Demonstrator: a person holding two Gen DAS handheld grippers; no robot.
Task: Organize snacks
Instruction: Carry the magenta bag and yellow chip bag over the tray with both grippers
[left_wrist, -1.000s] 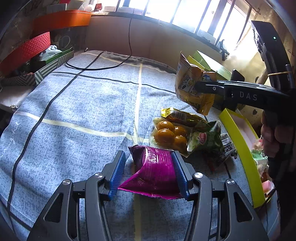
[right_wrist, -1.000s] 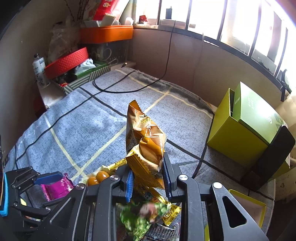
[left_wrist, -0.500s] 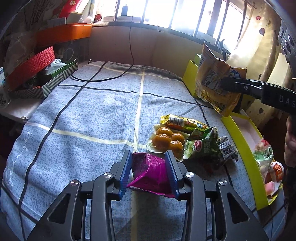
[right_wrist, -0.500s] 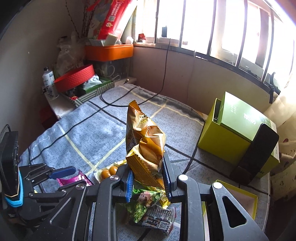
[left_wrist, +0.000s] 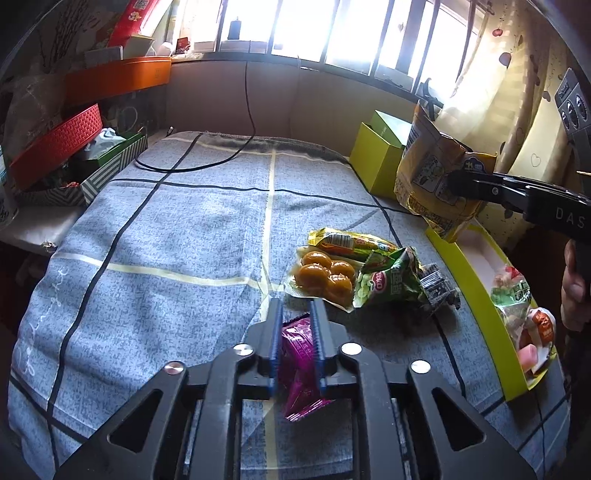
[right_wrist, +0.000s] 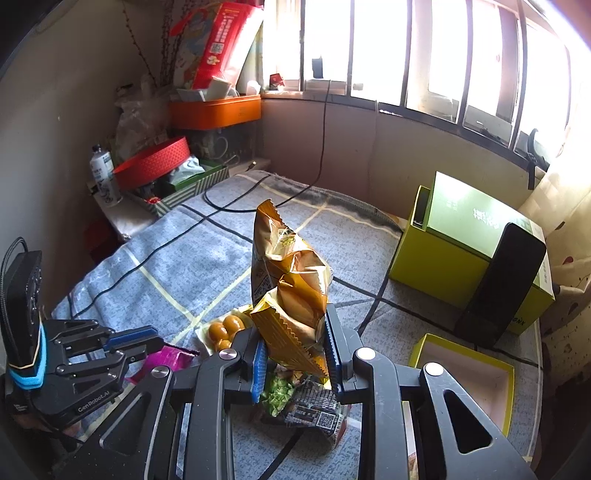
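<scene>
My left gripper (left_wrist: 296, 314) is shut on a magenta snack packet (left_wrist: 300, 363) and holds it above the blue checked cloth; it also shows in the right wrist view (right_wrist: 166, 357). My right gripper (right_wrist: 295, 347) is shut on a golden-yellow snack bag (right_wrist: 290, 284), held upright in the air; in the left wrist view the bag (left_wrist: 432, 181) hangs over the far end of the yellow tray (left_wrist: 476, 295). On the cloth lie a pack of orange balls (left_wrist: 323, 278), a yellow stick pack (left_wrist: 351, 242), a green pea bag (left_wrist: 388, 286) and a dark packet (left_wrist: 437, 282).
The yellow tray holds several snacks (left_wrist: 528, 321) at the right edge. A yellow-green box (right_wrist: 469, 254) with a black speaker (right_wrist: 498, 288) stands at the back right. A black cable (left_wrist: 199, 162) crosses the far cloth. Red, orange and striped boxes (left_wrist: 59, 147) crowd the left shelf.
My left gripper has closed on the magenta packet and lifted it off the cloth. My right gripper has carried the golden bag up and to the right, over the tray.
</scene>
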